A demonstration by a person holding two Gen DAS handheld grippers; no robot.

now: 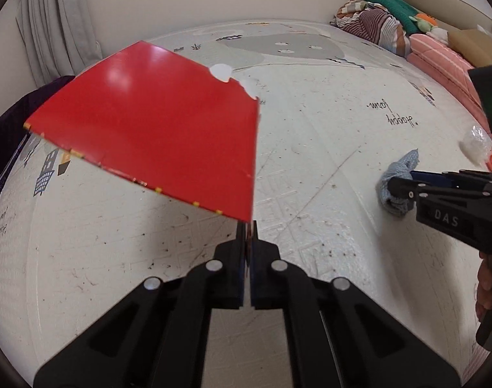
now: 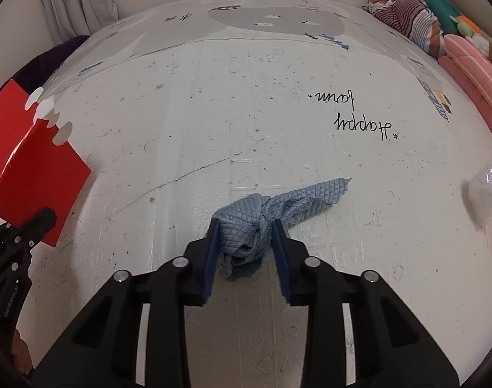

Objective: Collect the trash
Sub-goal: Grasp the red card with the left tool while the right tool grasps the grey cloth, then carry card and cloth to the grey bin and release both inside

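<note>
Left gripper (image 1: 246, 226) clamped on red card; right gripper (image 2: 246, 229) set around blue cloth.

The left gripper's jaws are pressed together on the lower corner of a red card (image 1: 155, 129), which is held up above the floor mat (image 1: 310, 129); a torn white patch is seen on the card's far edge. The right gripper's fingers (image 2: 212, 252) are spread, with the bunched end of a blue quilted cloth (image 2: 278, 210) lying on the mat between them; whether the pads are touching the cloth cannot be determined. A crumpled clear plastic wrapper (image 2: 485, 194) is found on the mat to the right, well apart from the cloth. Folded bedding (image 1: 375, 22) is stacked along the far right edge, and a grey curtain (image 1: 58, 22) hangs at the far left.
</note>
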